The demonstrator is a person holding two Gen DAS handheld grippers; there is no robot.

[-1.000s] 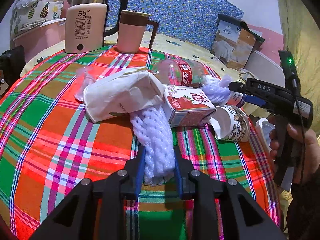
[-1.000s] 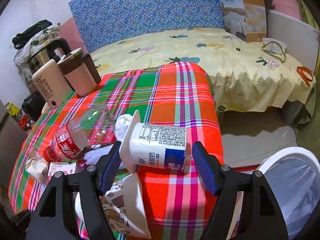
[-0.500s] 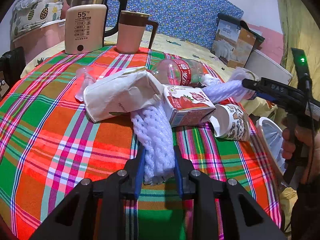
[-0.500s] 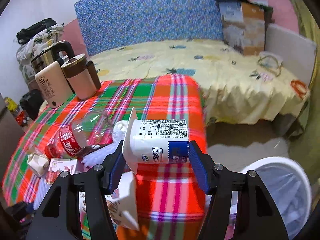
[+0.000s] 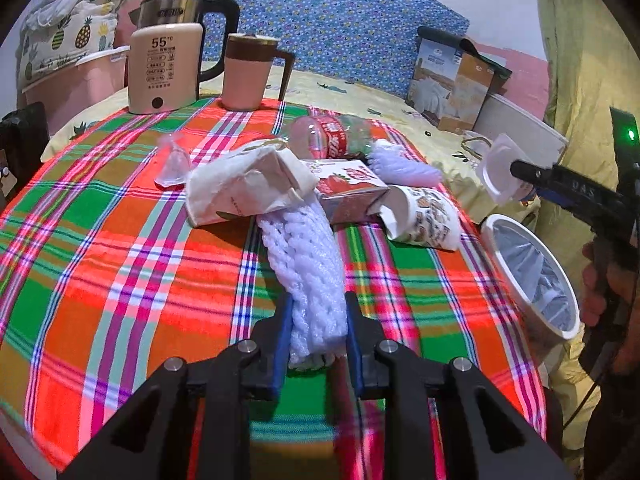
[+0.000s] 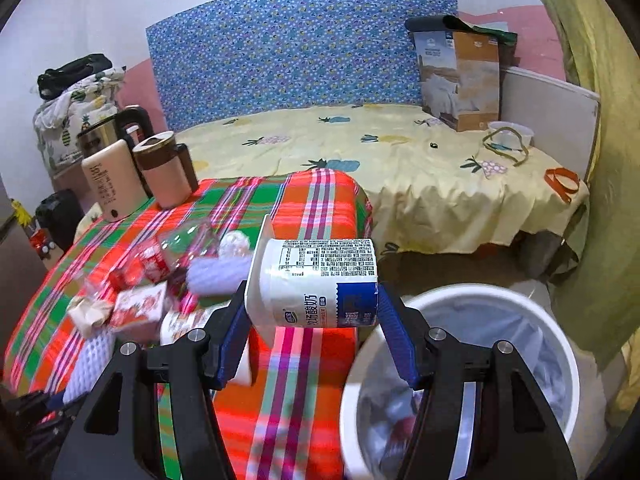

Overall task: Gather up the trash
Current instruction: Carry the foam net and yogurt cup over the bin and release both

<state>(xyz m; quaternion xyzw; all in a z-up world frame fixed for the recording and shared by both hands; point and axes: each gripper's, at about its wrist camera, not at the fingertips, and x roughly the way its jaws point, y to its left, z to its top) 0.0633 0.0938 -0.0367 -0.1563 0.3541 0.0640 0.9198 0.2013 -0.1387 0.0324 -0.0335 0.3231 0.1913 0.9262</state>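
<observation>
A white yogurt cup (image 6: 320,284) is held on its side between the jaws of the right gripper (image 6: 312,316), which is closed to the cup's length, one jaw against the flared rim and the other against the base. The cup is carried off the edge of the worktop (image 6: 304,360), just beside the white lined bin (image 6: 560,356) on the floor, not yet over its opening. The left gripper (image 5: 316,332) is closed narrowly on the near end of a white foam net sleeve (image 5: 304,256), whose far end lies under a crumpled paper bag (image 5: 244,192).

Several risks are judged likely. The cup is thin and could be crushed or squeezed out sideways if the grip is tightened; if released too early, it would be dropped on the floor or bounced off the bin rim. The soft sleeve could be stretched or slipped from the jaws, and when it is pulled, the bag, the strawberry carton (image 5: 348,188) and the printed paper cup (image 5: 424,216) could be dragged or rolled off the worktop.
</observation>
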